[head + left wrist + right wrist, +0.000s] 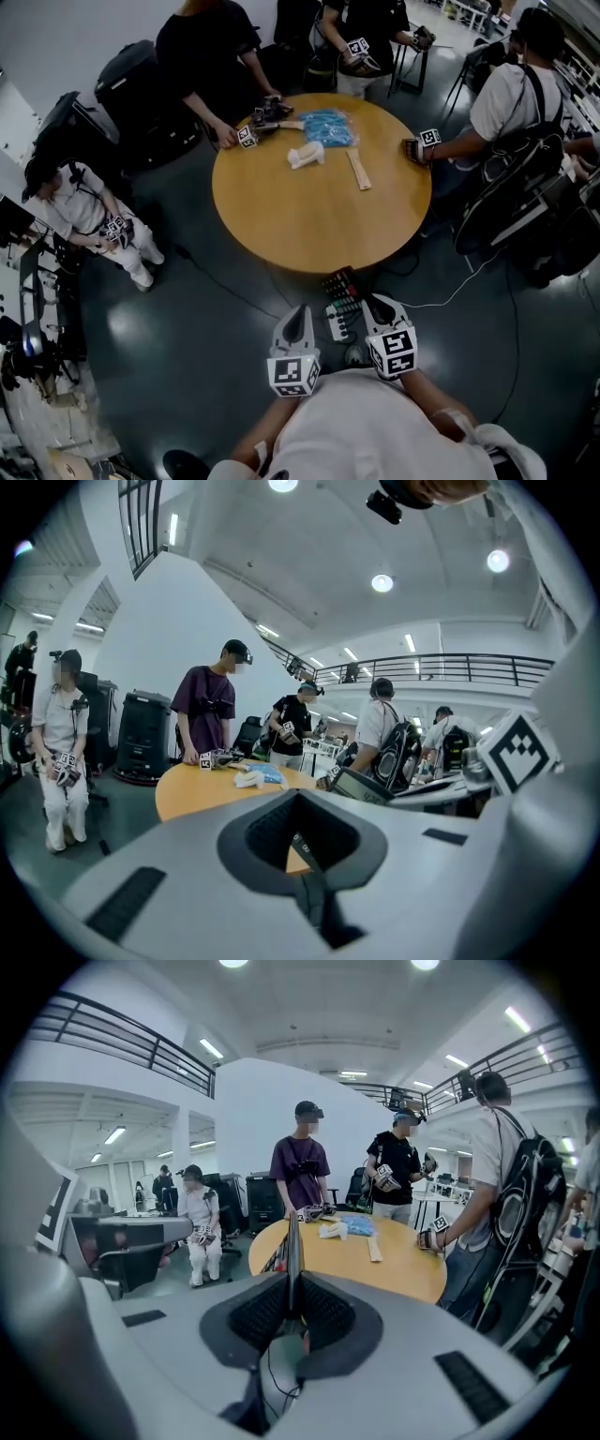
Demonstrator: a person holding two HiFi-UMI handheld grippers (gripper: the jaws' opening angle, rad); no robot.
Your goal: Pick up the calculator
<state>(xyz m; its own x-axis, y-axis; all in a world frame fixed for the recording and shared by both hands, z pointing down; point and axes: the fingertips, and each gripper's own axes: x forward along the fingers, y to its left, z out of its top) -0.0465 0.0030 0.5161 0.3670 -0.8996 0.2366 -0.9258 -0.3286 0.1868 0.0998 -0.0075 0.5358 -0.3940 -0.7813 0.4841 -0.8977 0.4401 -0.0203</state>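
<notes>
The round bench (pixel 319 225) fills the middle of the head view. People (pixel 202 56) stand at about its 11, 12 and 2 o'clock edges, and the wearer stands at 6 o'clock over dark floor (pixel 187 319).

Both tools hang just off the bench's 6 o'clock rim, side by side. The right hand-held gripper (pixel 373 305) is clamped on the calculator (pixel 342 295). Its own view shows the slab edge-on between the pads, pinched across its thickness, with the jaws only a little apart. The left hand-held gripper (pixel 298 314) has its jaws narrowly parted with nothing in them, and bare bench top shows through the gap.

The calculator is off the bench, apparently in the air over the floor, its far end level with the rim. Its long axis runs roughly 12 to 6 o'clock, dark keyed end toward the bench and pale end toward the wearer. It lies at 9 o'clock from the right tool's tips and 2 o'clock from the left's. The right is nearer and has it, so the pick-up looks done.

The near half of the bench is bare, leaving room to set it down. A blue packet (pixel 328 127) and a wooden strip (pixel 359 171) lie well apart toward 12 o'clock. A white cable (pixel 441 300) crosses the floor at 3 o'clock.
</notes>
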